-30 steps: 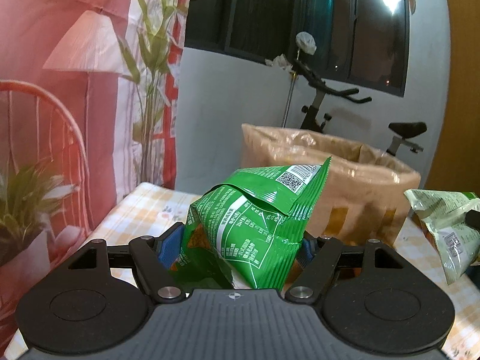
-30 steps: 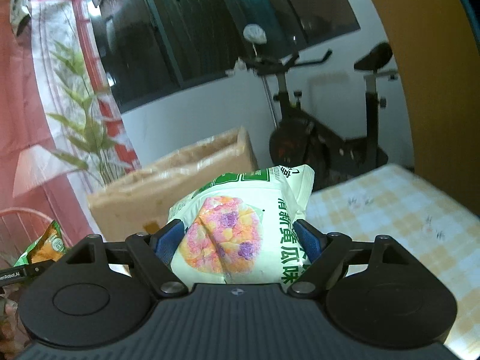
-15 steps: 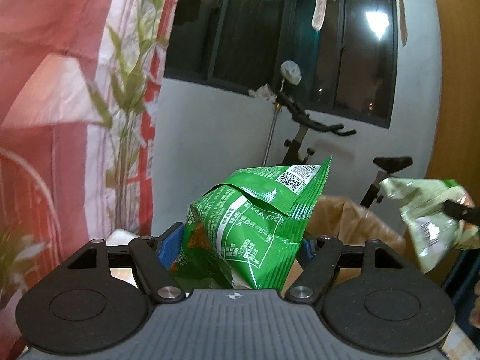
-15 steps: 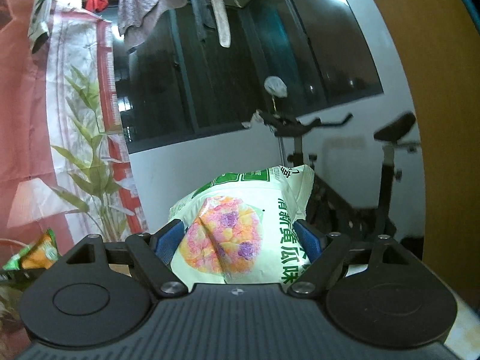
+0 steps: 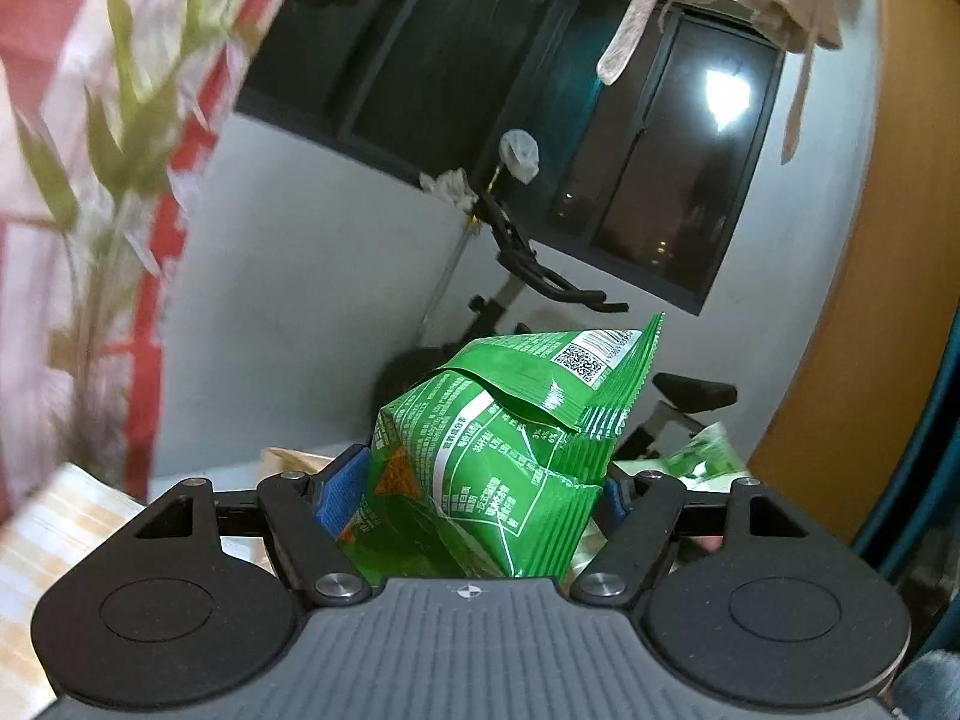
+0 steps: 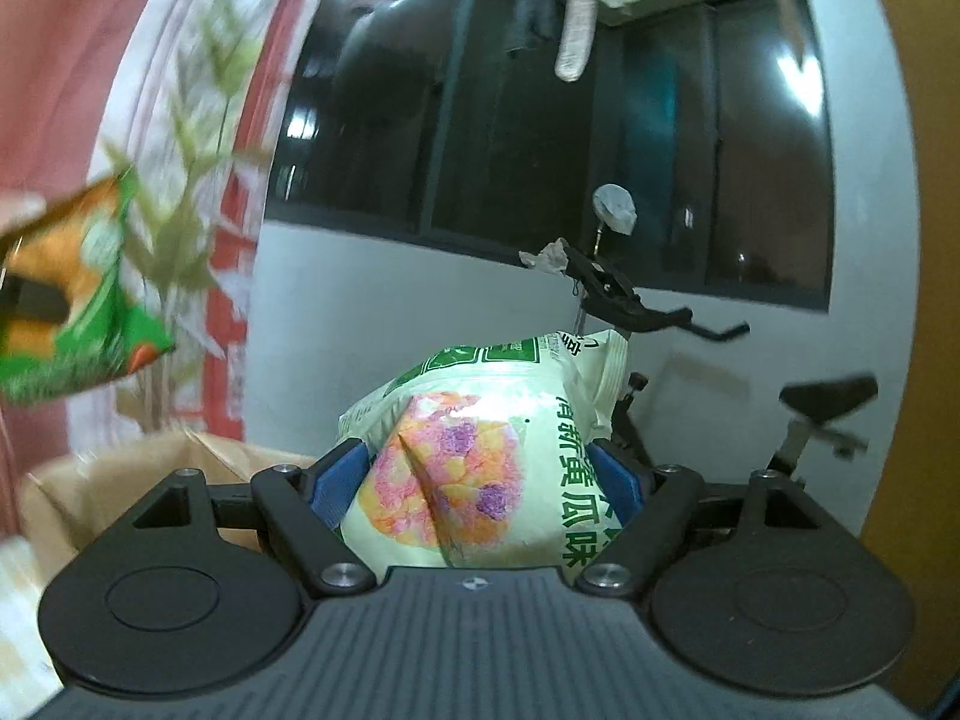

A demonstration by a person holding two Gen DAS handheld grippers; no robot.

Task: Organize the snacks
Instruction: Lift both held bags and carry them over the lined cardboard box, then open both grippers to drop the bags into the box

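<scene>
My left gripper (image 5: 480, 492) is shut on a crumpled green snack bag (image 5: 504, 450) and holds it up in the air. My right gripper (image 6: 480, 480) is shut on a pale green snack bag (image 6: 480, 462) with a pink and orange picture. In the right wrist view the green bag (image 6: 78, 312) shows blurred at the far left. In the left wrist view a piece of the pale bag (image 5: 702, 456) shows low at the right. The brown paper bag (image 6: 138, 474) stands below, its open top low at the left of the right wrist view.
A checked tablecloth (image 5: 54, 516) covers the table at the lower left. An exercise bike (image 6: 648, 312) stands behind, in front of a white wall and dark windows. A red and white curtain with leaves (image 5: 90, 180) hangs at the left. Clothes hang overhead.
Both grippers have risen and tilted upward with their bags. The paper bag and table have dropped low in both views. The green bag has come closer at the left of the right wrist view.
</scene>
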